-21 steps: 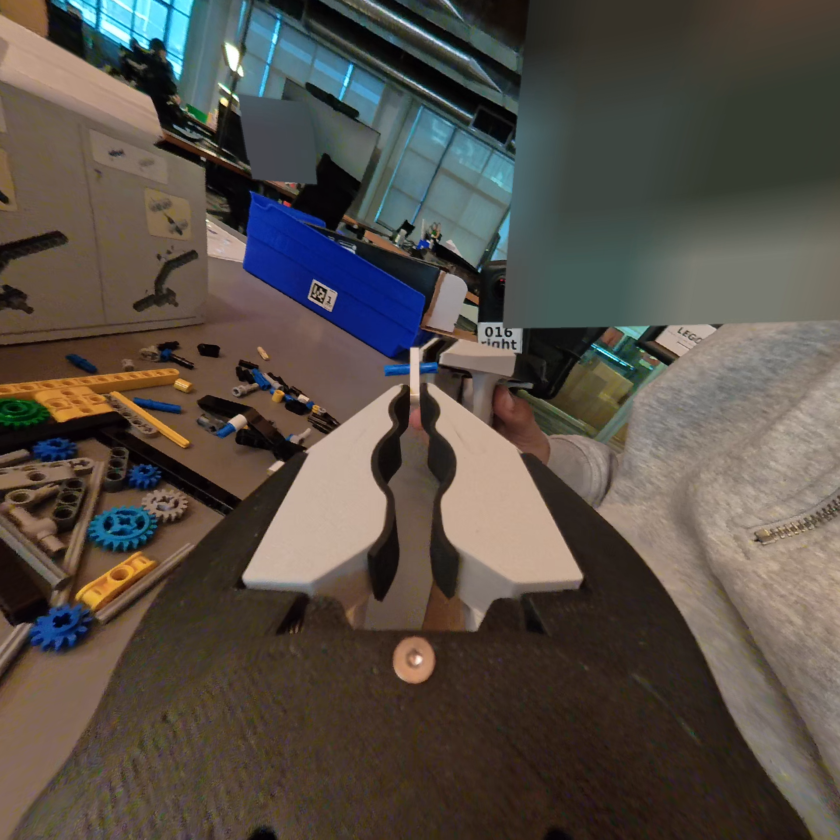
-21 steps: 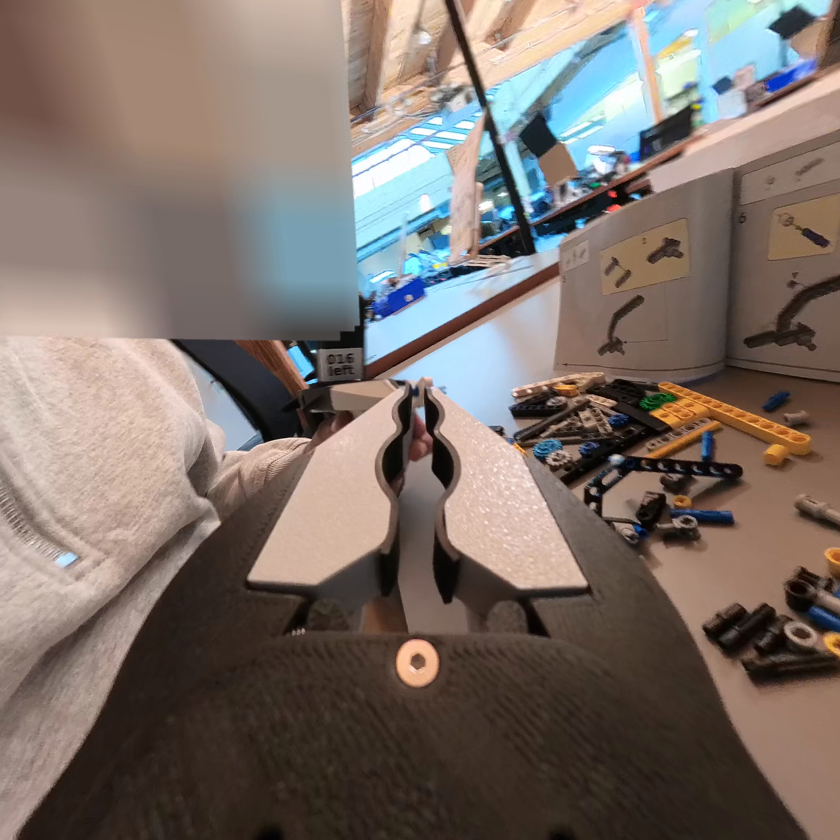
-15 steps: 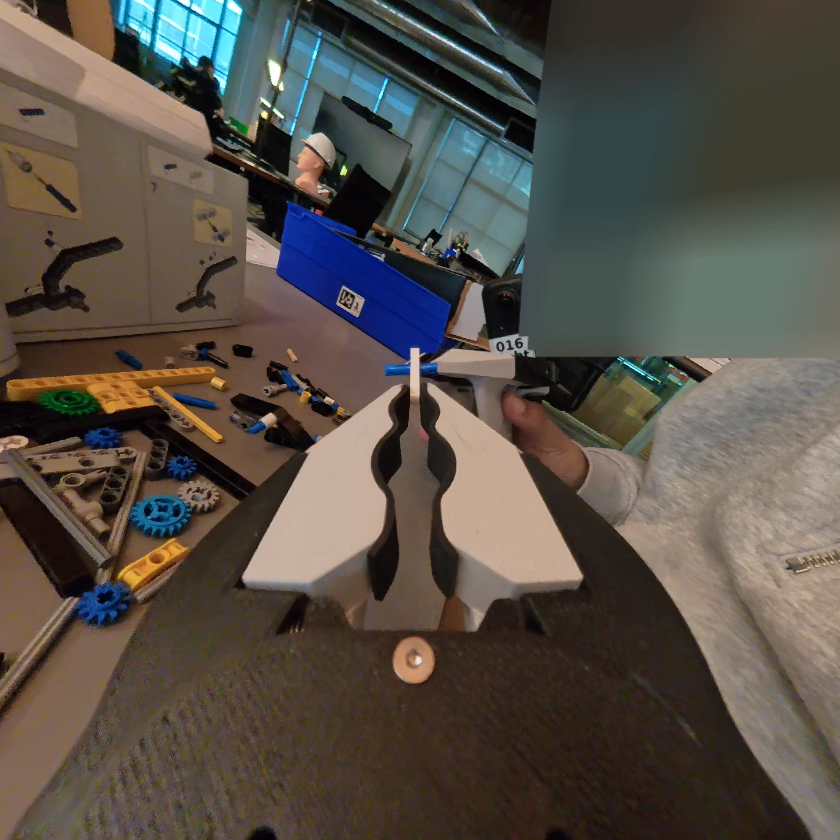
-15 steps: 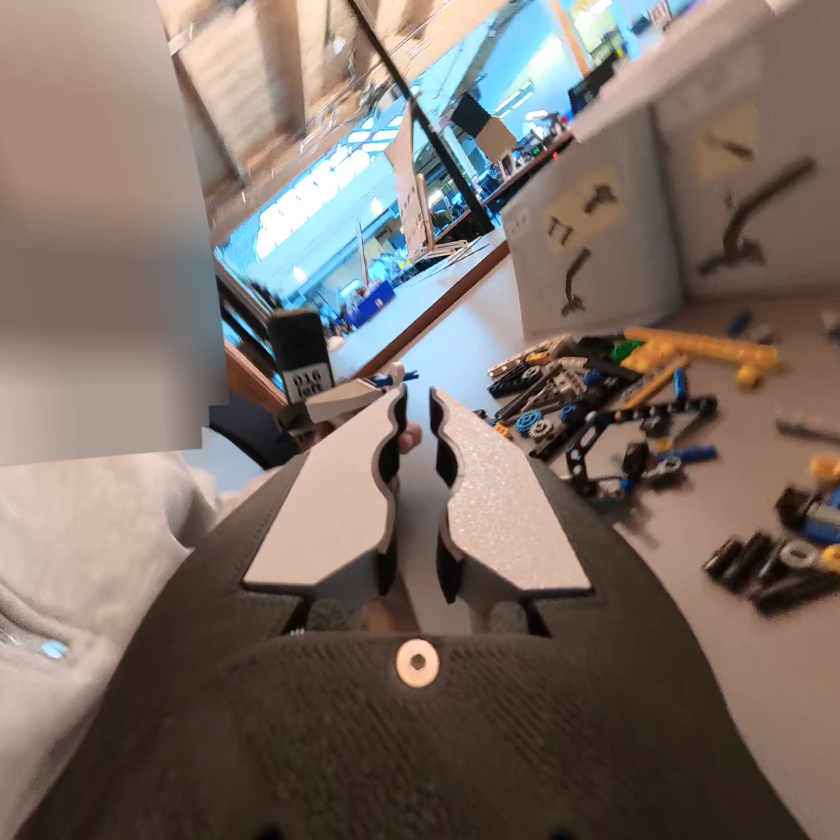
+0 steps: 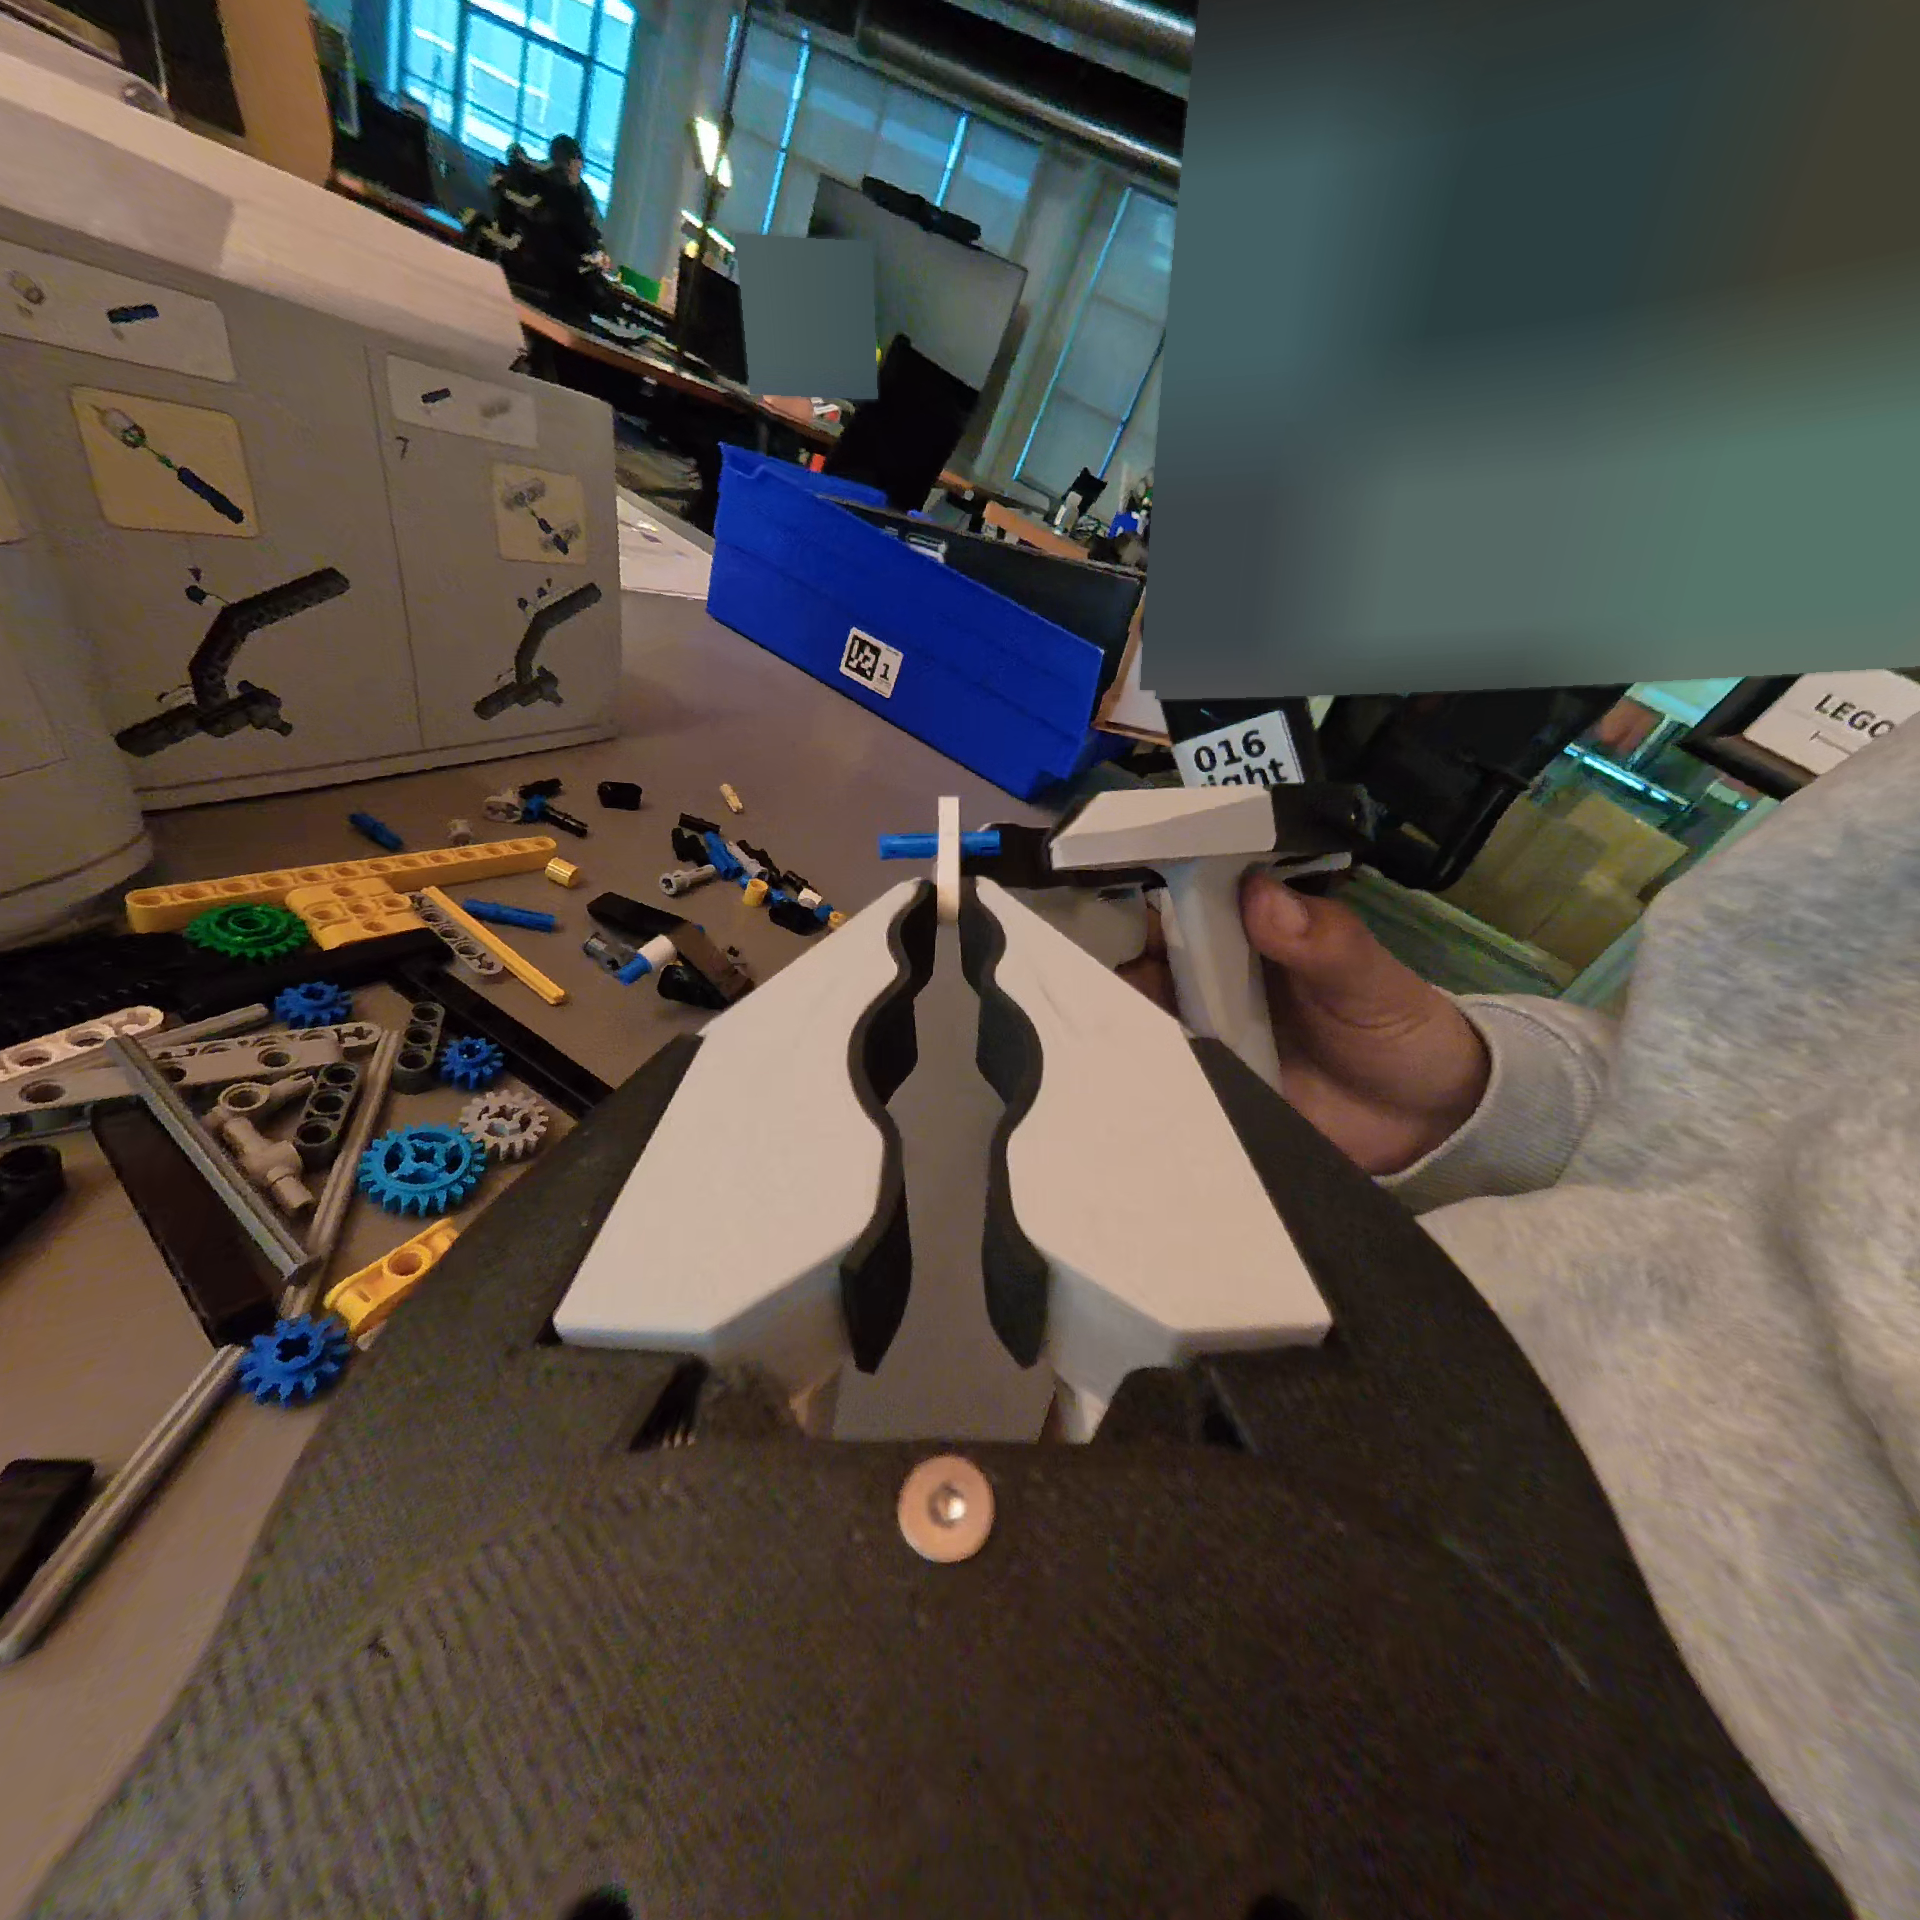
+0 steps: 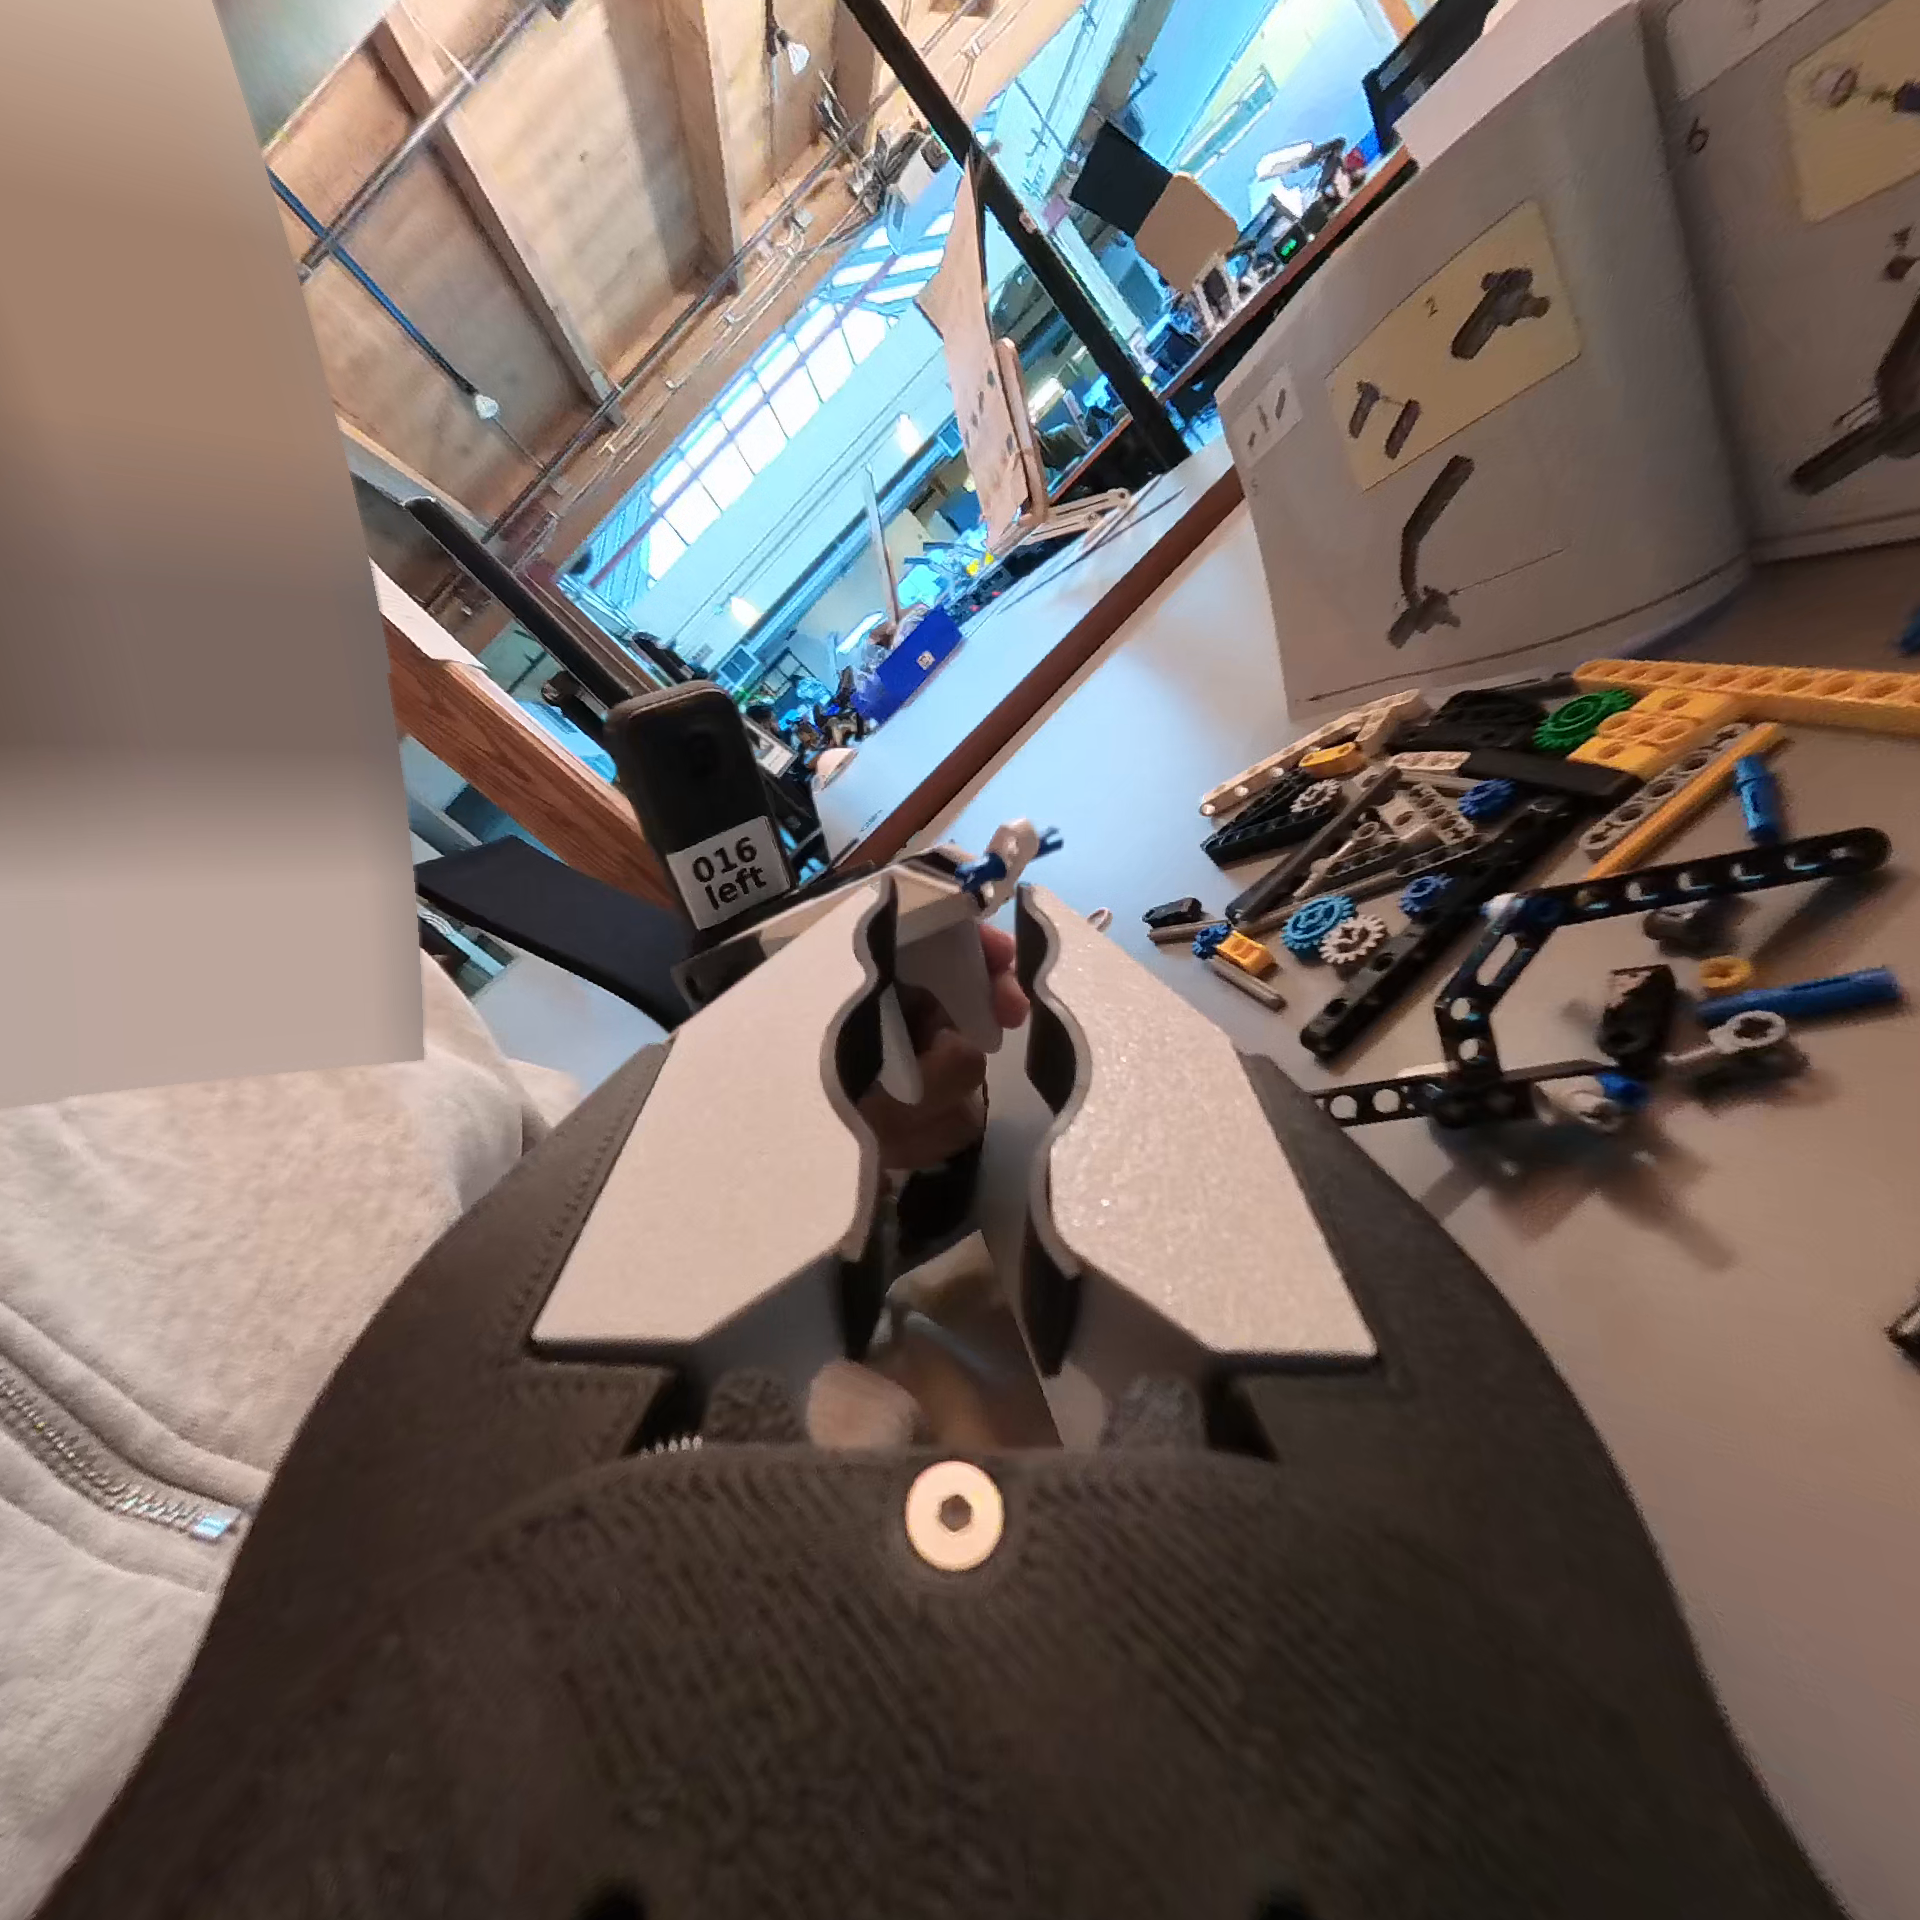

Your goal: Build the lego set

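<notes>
My left gripper (image 5: 948,896) is shut on a thin white lego piece (image 5: 948,852) that stands up between its tips. A blue pin (image 5: 914,844) runs crosswise through that piece. My right gripper (image 6: 956,894) is open, its jaws apart and empty. In the left wrist view it (image 5: 1039,847) comes in from the right, with its tips just beside the pin's right end. In the right wrist view the white piece with the blue pin (image 6: 1013,854) shows just beyond my open fingertips, held by the left gripper (image 6: 935,935).
Loose lego parts cover the grey table: a yellow beam (image 5: 343,873), a green gear (image 5: 247,925), blue gears (image 5: 421,1169), grey axles, and a black beam frame (image 6: 1496,997). An open instruction booklet (image 5: 312,582) stands behind them. A blue bin (image 5: 904,644) sits farther back. A grey sleeve (image 5: 1714,1195) is at the right.
My right gripper was shut at the pin and has opened and drawn back slightly. My left gripper keeps its hold on the white piece. Both views have swung a little.
</notes>
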### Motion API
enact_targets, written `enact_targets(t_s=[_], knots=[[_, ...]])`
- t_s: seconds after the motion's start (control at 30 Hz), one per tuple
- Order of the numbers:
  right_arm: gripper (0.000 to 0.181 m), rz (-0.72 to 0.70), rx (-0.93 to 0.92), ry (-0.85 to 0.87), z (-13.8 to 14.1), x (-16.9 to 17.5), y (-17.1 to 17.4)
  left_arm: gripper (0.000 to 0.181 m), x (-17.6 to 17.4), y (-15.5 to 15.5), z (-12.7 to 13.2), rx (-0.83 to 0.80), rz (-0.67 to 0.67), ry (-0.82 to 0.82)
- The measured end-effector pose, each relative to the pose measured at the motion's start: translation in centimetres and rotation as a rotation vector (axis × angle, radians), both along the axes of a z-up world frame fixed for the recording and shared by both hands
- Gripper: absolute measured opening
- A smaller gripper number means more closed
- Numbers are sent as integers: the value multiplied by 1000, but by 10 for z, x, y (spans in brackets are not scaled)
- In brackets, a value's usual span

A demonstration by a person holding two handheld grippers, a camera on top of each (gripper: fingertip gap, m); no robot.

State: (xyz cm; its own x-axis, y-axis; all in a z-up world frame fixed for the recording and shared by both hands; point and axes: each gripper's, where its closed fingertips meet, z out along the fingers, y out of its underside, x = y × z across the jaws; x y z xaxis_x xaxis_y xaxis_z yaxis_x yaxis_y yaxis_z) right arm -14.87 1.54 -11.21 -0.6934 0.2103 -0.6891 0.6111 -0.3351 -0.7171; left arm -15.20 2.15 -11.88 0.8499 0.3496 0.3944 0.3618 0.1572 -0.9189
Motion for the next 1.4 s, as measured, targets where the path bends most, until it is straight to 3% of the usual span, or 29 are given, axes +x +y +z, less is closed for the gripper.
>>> enact_targets(t_s=[0.57, 0.77, 1.4], knots=[[12, -7, -41, -35, -3, -6, 9, 2, 4, 4, -3, -43, -3, 29], [11, -3, -38, -37, -4, -7, 10, 2, 5, 4, -5, 18, -67, -59], [10, 15, -59, -18, -1, -5, 10, 11, 14, 9, -4, 39, -139, -68]])
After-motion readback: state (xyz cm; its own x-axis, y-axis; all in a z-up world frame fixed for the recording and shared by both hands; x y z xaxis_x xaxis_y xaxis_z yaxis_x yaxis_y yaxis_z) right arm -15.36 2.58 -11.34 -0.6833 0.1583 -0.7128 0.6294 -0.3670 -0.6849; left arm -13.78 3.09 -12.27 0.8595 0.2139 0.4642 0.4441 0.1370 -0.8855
